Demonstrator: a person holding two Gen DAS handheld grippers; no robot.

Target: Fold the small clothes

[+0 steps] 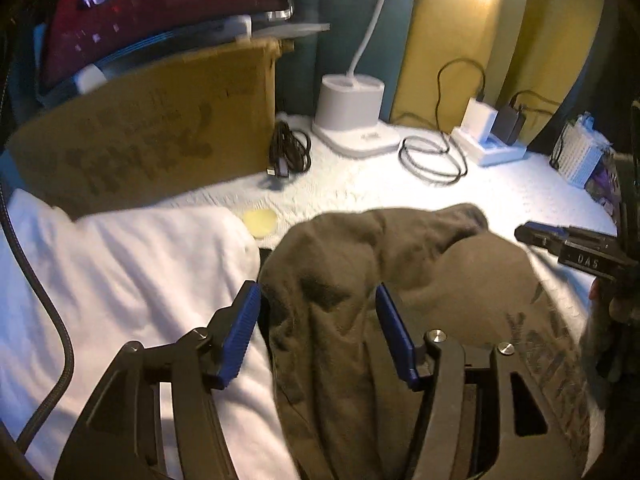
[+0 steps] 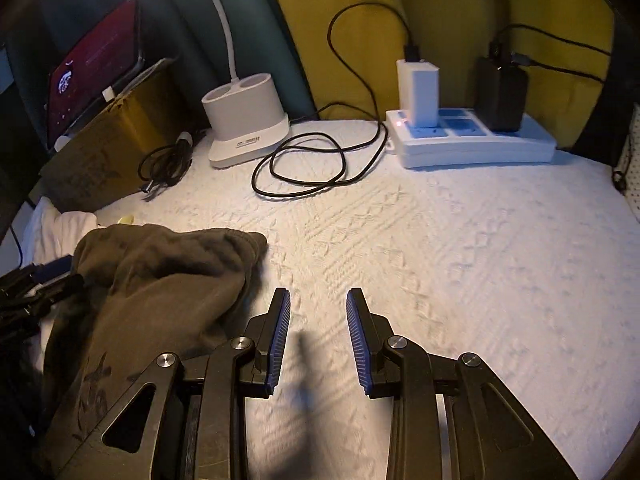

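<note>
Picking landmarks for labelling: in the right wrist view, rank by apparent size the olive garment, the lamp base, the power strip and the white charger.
1. olive garment, nearest the camera, so inflated
2. power strip
3. lamp base, close to the strip
4. white charger

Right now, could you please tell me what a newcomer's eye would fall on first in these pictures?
The crumpled olive garment stands out, heaped on the white textured cover, with the left gripper open over its near side. Beside it on the left lies a white cloth. At the back, a white desk lamp glows beside a power strip and a looped black cable.
</note>
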